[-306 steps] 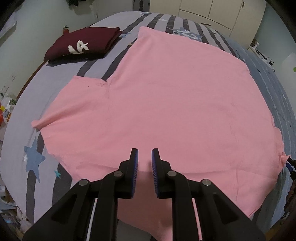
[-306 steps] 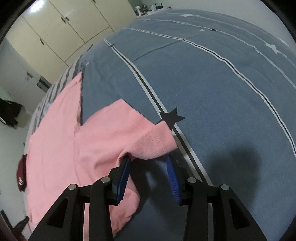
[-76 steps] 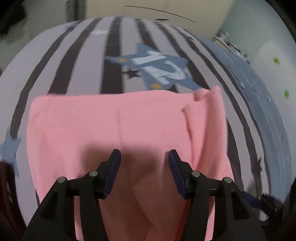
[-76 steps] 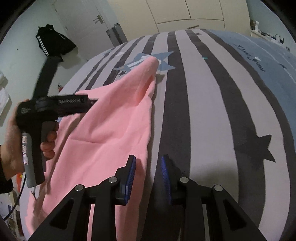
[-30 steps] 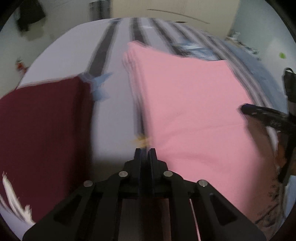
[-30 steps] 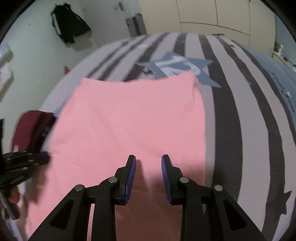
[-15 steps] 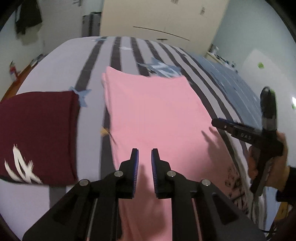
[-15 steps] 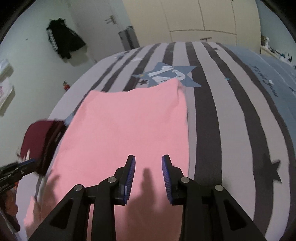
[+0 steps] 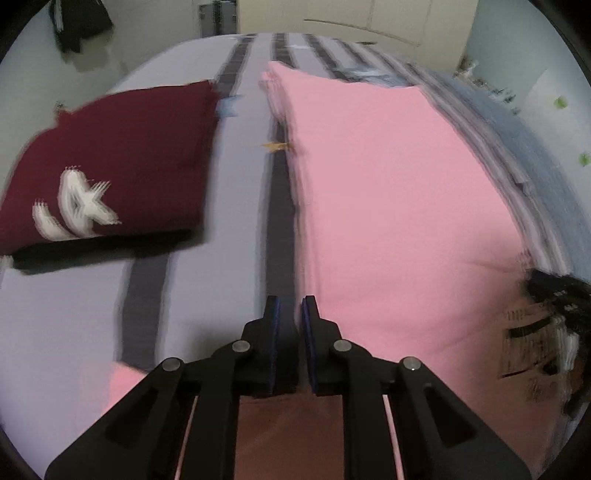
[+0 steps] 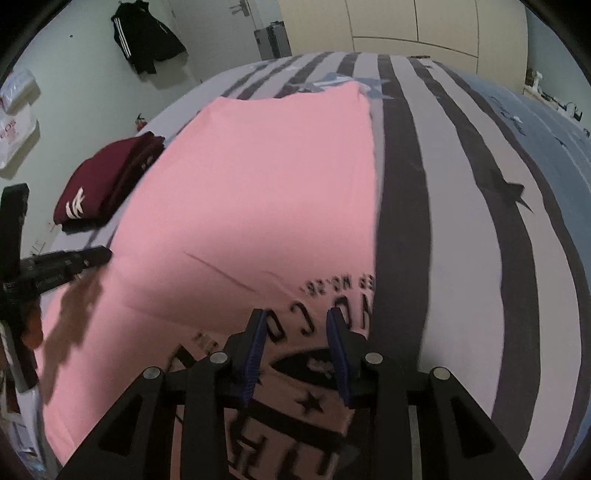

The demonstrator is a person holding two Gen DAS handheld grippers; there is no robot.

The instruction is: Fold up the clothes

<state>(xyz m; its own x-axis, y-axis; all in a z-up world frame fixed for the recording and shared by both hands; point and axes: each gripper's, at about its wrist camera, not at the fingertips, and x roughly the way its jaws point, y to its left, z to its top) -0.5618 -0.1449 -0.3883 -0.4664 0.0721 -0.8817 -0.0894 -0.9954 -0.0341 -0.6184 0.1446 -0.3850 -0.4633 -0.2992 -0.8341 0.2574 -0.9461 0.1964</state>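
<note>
Far left, on the wall: a black jacket with white stripes [image 10: 146,35] hanging, white plastic bags [image 10: 14,122] cut off at the edge. On the bed [image 10: 461,229], grey with dark stripes and stars: folded maroon garment [image 9: 110,162] with a white print, lying apart from the pink T-shirt [image 10: 258,192]. Pink T-shirt spread lengthwise mid-bed, black lettering at its near end partly hidden by the right gripper [image 10: 295,345]. Left gripper [image 9: 290,325] over the shirt's left edge, fingers slightly apart, clamping nothing visible. Right gripper fingers wide apart above the print. Behind: cream wardrobe doors [image 10: 406,26], a grey suitcase [image 10: 271,38]. Left-wrist view blurred, details smeared; lettering unreadable.
</note>
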